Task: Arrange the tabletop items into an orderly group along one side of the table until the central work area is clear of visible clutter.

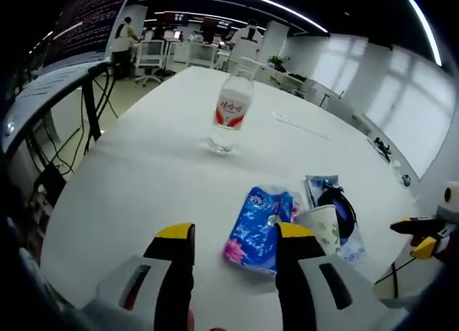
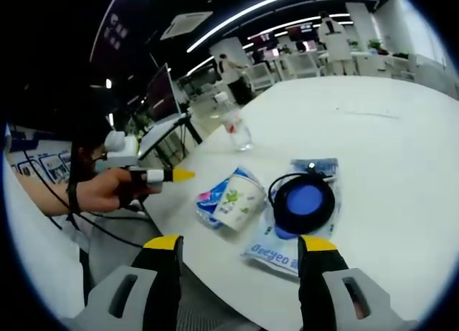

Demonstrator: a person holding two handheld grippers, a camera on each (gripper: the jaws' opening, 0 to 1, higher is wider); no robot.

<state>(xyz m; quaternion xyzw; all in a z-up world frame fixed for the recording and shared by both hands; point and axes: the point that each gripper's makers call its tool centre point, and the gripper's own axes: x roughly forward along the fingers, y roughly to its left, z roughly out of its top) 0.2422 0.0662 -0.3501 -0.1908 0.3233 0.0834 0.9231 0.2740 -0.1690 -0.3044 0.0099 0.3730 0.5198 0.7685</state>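
Counter (image 1: 143,166) first: a broad white top in an open office, bare across most of its spread. A clear water bottle (image 1: 229,112) with a red label stands upright well out toward the middle, apart from everything else. The rest sits bunched near the near edge: a blue patterned packet (image 1: 257,231), a white paper cup (image 1: 321,227) with a green print lying against it, and beside that a flat pale blue wrapper (image 2: 287,248) with a round dark blue disc (image 2: 305,200) and its black cord on top.

From where I stand, the bottle looks like the main risk. It is tall and narrow, so a push low on its side or a grip too near the cap could tip it and send it rolling. The cup looks light and rests partly on the packet; nudging either may shift both. The cluster lies close to the counter's rim in the right gripper view, so a sweep toward that side could drop the wrapper or disc off.

The left hand-held gripper (image 1: 233,234) is spread wide, nothing between its yellow-tipped jaws, poised just short of the packet. The right hand-held gripper (image 2: 240,241) is likewise spread and empty, hovering before the cup and wrapper.
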